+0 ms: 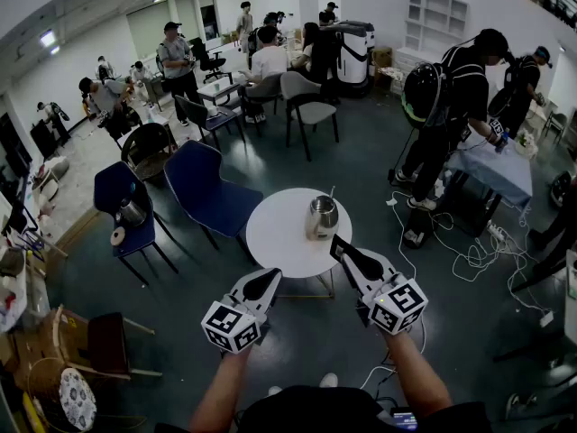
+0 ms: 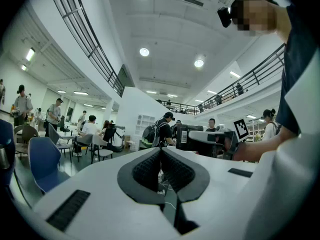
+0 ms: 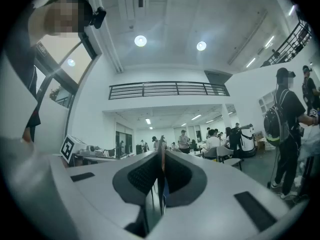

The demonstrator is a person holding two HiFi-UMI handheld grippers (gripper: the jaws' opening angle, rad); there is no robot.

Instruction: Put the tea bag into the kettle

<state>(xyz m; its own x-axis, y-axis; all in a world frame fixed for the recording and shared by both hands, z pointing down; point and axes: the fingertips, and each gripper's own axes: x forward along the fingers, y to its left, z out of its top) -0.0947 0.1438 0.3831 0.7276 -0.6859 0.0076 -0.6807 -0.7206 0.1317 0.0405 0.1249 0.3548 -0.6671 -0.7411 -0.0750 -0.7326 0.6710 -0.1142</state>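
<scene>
Left gripper [image 1: 269,276]: fingers pressed together, empty, just short of the counter [image 1: 272,237]. Right gripper [image 1: 337,243]: fingers closed too, nothing seen held, tip over the counter's near edge. Kettle [image 1: 322,216] stands upright beyond it. Tea bag not in sight; the thin line [image 1: 332,191] above the kettle may be its string. Find it before you reach.

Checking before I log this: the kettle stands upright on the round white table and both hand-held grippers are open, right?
No, both are shut. The left gripper view shows the left hand-held gripper with jaws together, and the right gripper view the same for the right hand-held gripper. The kettle does stand upright on the round white table.
</scene>
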